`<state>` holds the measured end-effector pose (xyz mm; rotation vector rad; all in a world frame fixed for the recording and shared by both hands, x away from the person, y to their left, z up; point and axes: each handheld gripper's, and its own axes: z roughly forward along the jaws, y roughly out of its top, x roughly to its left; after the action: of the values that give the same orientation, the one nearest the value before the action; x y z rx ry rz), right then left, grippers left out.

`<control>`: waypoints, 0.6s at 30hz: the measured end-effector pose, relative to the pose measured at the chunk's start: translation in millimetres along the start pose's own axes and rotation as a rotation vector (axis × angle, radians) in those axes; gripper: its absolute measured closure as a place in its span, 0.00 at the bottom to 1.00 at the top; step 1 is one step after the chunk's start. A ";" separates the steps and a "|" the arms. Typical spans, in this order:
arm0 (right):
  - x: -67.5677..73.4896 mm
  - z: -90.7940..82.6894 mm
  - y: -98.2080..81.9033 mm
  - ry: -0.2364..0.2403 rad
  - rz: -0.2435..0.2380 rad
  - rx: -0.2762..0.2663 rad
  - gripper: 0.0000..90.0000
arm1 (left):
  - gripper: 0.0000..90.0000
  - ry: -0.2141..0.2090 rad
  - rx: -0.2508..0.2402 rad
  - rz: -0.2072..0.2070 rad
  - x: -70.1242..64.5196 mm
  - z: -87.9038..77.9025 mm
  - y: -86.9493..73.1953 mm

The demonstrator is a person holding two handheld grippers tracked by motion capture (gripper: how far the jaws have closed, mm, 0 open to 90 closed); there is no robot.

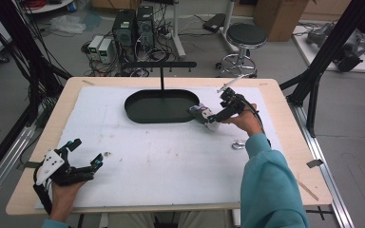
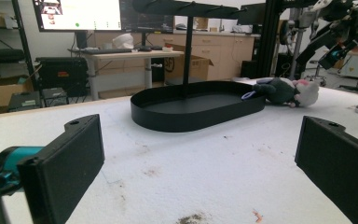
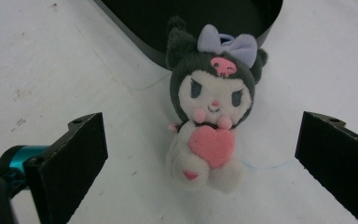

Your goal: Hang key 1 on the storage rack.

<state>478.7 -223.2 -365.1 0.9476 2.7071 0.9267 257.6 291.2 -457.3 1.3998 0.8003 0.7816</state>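
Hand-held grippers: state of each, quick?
Left hand-held gripper: open, holding nothing.
Right hand-held gripper: open around the plush toy, not clamped on it.

The small silvery metal object point(image 1: 238, 145) near the counter's right edge is too small to identify. A tiny pale speck point(image 1: 107, 154) beside the left tool point(image 1: 86, 153) is equally unclear. In the right gripper view the black oval metal tray point(image 3: 158, 23) is cut off at the top, and the dark-hooded plush doll point(image 3: 209, 107) hides part of its rim.
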 end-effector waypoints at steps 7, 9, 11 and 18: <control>-4.0 16.8 -1.7 0.007 0.013 0.088 0.01 | 0.02 -0.001 0.002 -0.001 0.0 0.2 0.1; -4.6 21.1 -1.5 0.010 0.016 0.101 0.01 | 0.02 -0.001 0.005 0.002 0.2 0.0 0.1; -4.8 22.6 -1.6 0.011 0.018 0.107 0.01 | 0.02 -0.001 0.004 0.002 0.2 0.1 0.1; -5.0 31.5 -3.2 0.012 0.008 0.174 0.05 | 0.02 0.000 0.005 0.002 0.2 0.1 0.1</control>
<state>490.7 -212.1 -392.7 0.9869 2.8331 0.7085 257.8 291.2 -457.2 1.4055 0.8013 0.7811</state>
